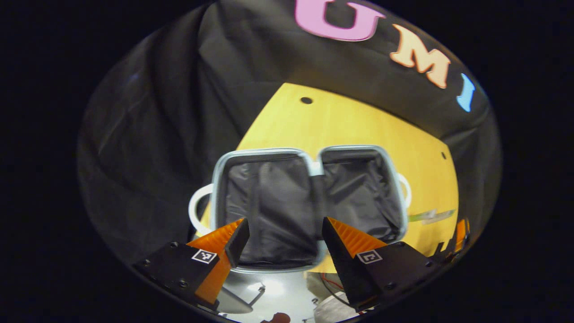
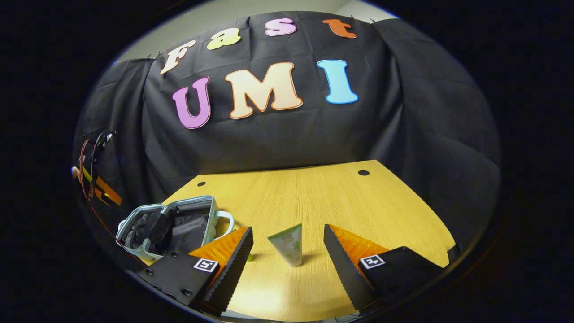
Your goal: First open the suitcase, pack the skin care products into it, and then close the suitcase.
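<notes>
A suitcase [image 1: 309, 204] lies flat and fully open on a yellow wooden table [image 1: 350, 121], its two halves side by side, each lined in dark grey fabric, with a white handle [image 1: 197, 208] curving out from the outer edge of the left half. In the left gripper view, the left gripper [image 1: 284, 233] hangs over the near edge of the case, its orange and black fingers [image 1: 354, 240] spread wide with nothing between them, tips framing the spine where the halves meet. In the right gripper view, the right gripper [image 2: 287, 240] sits low over the table with its fingers likewise parted and empty. A tube [image 2: 288, 244] of skin care product, pale with a green band, stands upright on its cap on the bare wood, just ahead of the gap between the fingertips and touching neither finger. A small green thing [image 2: 250, 257] lies on the table by the left finger, too small to identify. From this side the case [image 2: 172, 226] rests near the table's left edge, well apart from the tube, its lining bare where visible.
</notes>
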`<state>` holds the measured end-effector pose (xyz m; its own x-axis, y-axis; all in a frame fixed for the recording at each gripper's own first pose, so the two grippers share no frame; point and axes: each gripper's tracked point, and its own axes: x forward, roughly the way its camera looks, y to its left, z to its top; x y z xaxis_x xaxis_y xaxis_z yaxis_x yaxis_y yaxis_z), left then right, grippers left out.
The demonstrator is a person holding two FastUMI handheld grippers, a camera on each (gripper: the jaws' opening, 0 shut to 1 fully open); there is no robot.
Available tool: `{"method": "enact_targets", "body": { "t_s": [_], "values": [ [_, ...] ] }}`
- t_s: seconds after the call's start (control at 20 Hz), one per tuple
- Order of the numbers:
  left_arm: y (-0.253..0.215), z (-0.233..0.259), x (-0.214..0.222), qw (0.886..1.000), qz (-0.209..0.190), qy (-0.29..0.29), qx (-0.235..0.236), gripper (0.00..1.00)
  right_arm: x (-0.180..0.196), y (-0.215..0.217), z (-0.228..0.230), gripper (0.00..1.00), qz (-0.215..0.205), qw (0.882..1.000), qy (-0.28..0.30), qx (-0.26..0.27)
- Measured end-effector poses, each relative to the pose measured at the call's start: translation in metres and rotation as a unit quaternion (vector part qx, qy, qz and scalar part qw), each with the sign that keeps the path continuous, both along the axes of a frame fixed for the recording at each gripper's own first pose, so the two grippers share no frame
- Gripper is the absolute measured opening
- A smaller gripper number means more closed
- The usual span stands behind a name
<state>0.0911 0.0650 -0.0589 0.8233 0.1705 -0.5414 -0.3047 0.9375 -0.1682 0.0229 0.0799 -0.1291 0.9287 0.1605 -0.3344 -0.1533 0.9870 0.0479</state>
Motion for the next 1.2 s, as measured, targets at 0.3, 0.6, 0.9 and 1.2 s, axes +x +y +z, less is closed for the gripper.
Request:
{"method": "enact_targets", "body": {
  "t_s": [0.3,0.6,0.9,1.2],
  "values": [
    [-0.156,-0.002,0.008,0.997,-0.048,-0.058,-0.029,0.96,0.019,-0.003,-0.021,0.98,0.114,0.993,0.041,-0.004],
    [-0.248,-0.024,0.021,0.993,-0.041,-0.107,-0.014,0.96,0.032,0.000,-0.056,0.94,0.219,0.973,0.067,-0.024],
    [-0.327,-0.047,0.084,0.975,-0.086,-0.201,0.040,0.96,0.038,0.000,-0.105,0.99,0.263,0.960,0.077,-0.054],
    [-0.317,-0.093,0.150,0.968,-0.045,-0.246,0.036,0.96,0.048,0.001,-0.139,0.99,0.260,0.960,0.084,-0.061]
  ]
}}
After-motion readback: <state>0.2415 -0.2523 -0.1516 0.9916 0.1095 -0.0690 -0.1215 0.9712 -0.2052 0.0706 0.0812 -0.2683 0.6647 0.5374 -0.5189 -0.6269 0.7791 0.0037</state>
